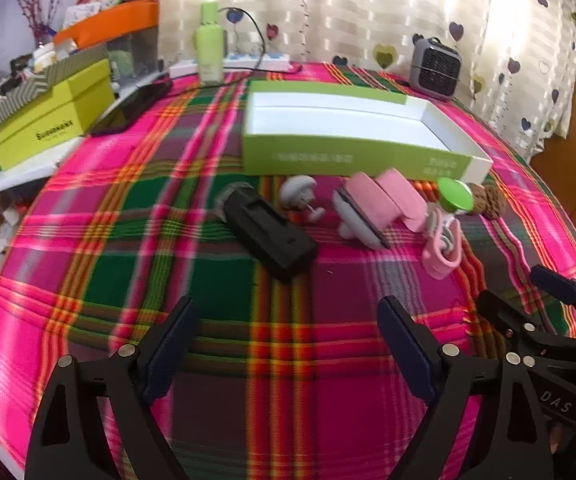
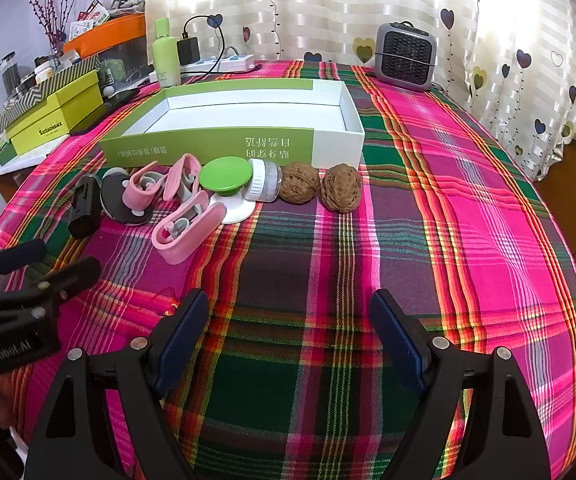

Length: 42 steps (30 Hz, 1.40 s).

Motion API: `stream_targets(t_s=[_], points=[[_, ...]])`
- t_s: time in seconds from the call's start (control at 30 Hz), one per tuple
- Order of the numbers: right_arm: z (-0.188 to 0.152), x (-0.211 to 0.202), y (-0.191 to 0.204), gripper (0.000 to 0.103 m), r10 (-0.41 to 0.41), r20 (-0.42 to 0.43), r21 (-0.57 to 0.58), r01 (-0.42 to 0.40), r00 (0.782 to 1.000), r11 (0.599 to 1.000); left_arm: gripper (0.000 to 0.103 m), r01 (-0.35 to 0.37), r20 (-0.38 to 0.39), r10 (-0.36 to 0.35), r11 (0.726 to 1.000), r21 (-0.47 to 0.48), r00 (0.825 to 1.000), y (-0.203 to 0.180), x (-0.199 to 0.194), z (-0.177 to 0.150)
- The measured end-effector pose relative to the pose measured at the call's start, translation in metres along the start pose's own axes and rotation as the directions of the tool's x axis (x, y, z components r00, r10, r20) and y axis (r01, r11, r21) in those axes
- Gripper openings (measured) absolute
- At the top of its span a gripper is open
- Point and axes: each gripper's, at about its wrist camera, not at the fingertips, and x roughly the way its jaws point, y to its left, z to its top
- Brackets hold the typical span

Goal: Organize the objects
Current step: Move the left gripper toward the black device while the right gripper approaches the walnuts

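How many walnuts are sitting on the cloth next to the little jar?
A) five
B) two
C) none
B: two brown walnuts lie side by side on the plaid cloth, to the right of the jar, in front of the empty box.

The black two-finger left gripper (image 1: 288, 344) with dark blue pads tilts downward, jaws spread wide with nothing between them. The matching black right gripper (image 2: 290, 338), at its three o'clock and close beside it, also tilts downward, wide apart and empty.
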Motion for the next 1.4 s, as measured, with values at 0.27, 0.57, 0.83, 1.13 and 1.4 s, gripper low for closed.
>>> stream_targets(t_s=[0.27,0.57,0.83,1.13,1.4], points=[[0.000,-0.001,0.000,0.083,0.010,-0.005,-0.007,-0.010,1.000,1.000,0.087,-0.023,0.018,0.024,0.998,-0.055,1.000,0.016,-0.004,0.010],[0.001,0.000,0.001,0.083,0.010,-0.006,-0.008,-0.010,1.000,1.000,0.086,-0.033,-0.013,0.031,0.993,-0.112,0.999,0.026,0.018,0.026],[0.001,0.000,0.001,0.083,0.010,-0.005,-0.007,-0.010,1.000,1.000,0.083,-0.078,-0.042,0.073,0.991,-0.113,0.996,0.029,0.021,0.027],[0.001,0.000,0.001,0.083,0.010,-0.005,-0.007,-0.010,1.000,1.000,0.083,-0.151,-0.024,0.149,0.979,-0.135,0.989,0.051,0.011,0.021],[0.001,-0.001,0.000,0.083,0.012,-0.005,-0.008,-0.012,1.000,1.000,0.083,-0.118,-0.005,0.118,0.988,-0.098,0.993,0.047,0.022,0.037]])
